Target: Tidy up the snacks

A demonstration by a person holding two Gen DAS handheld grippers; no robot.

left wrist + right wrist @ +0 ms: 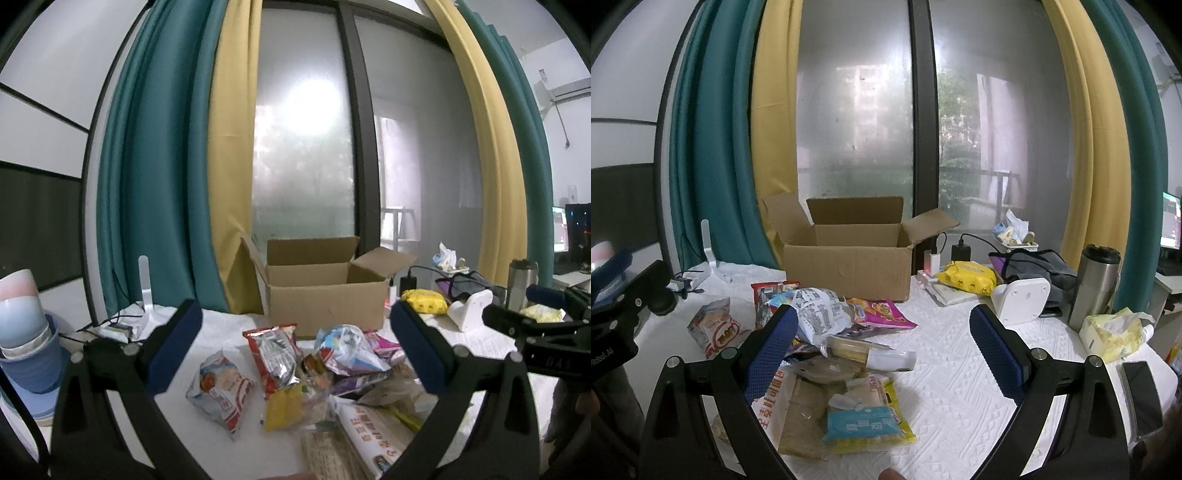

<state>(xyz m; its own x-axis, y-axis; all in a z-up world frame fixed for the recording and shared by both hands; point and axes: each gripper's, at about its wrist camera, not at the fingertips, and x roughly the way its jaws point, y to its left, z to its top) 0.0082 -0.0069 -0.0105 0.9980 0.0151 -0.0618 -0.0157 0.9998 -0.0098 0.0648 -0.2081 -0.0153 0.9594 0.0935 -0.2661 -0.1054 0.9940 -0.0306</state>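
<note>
Two grippers: left gripper [295,347] and right gripper [882,347] are hovering over the table, jaws spread wide, holding nothing.
Table [960,369]: white textured cloth is covering it.
Cardboard box [846,266]: sitting at the far edge, flaps standing open, apparently empty; likely destination for the snacks.
Snack pile [314,373]: packets are lying loose and overlapping in front of the box, none yet inside.
Noodle bundle [864,350]: resting across the pile's top.
Red-and-white packet [221,391]: lying apart, left of the pile.
Blue packet [860,424]: lying nearest the right gripper.
Steel flask [1095,284]: standing upright at the right.
Risk, slip: foil wrappers are looking slick; a shallow pinch may be dropping one.
Risk, double pick: overlapping packets may be dragging neighbours off the table.
Risk, crush: hard closing may be breaking brittle contents.
</note>
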